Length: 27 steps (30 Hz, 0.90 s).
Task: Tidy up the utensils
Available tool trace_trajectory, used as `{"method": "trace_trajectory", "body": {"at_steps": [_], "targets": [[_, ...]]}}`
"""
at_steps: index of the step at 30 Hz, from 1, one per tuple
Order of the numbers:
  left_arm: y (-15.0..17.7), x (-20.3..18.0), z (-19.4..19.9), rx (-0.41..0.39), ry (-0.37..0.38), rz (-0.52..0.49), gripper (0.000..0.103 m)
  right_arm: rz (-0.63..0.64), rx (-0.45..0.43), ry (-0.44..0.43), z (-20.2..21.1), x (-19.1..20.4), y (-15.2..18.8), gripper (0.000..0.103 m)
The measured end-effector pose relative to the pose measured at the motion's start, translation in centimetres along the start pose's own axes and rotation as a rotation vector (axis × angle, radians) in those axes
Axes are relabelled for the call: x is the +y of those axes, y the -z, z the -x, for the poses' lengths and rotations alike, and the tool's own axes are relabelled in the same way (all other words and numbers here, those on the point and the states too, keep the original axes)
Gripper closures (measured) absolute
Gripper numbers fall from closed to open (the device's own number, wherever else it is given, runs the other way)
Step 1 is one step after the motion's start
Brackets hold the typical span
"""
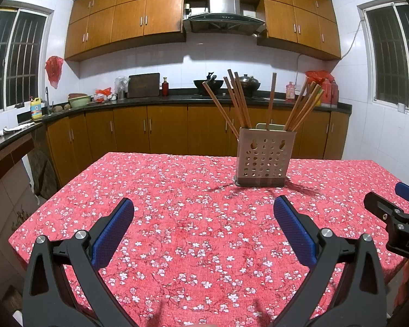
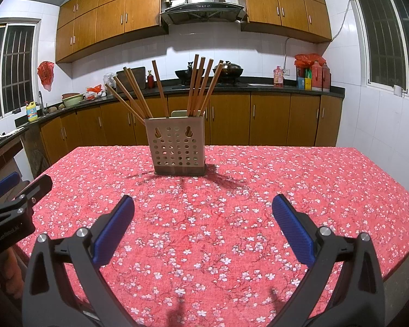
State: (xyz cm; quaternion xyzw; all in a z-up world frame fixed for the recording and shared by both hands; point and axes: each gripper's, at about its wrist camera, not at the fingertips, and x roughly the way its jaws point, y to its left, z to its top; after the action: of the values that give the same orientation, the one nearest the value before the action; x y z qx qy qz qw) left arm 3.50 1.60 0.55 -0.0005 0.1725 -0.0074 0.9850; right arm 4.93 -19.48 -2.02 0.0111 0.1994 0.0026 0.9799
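A beige perforated utensil holder stands on the red floral tablecloth, far right of centre in the left wrist view and centre-left in the right wrist view. Several wooden chopsticks stand fanned out in it, also in the right wrist view. My left gripper is open and empty, low over the cloth, well short of the holder. My right gripper is open and empty too. Each gripper shows at the edge of the other's view, the right gripper and the left gripper.
The table ends at a far edge behind the holder, with kitchen cabinets and a dark countertop beyond. The left table edge drops to the floor beside a counter.
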Motion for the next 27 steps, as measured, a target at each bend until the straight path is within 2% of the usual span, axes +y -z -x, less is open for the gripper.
{"method": "trace_trajectory", "body": {"at_steps": [27], "targets": [[-0.14,0.10,-0.01,0.002,0.000,0.001,0.002,-0.002,0.002,0.000,-0.02,0.08,0.01,0.004]]}}
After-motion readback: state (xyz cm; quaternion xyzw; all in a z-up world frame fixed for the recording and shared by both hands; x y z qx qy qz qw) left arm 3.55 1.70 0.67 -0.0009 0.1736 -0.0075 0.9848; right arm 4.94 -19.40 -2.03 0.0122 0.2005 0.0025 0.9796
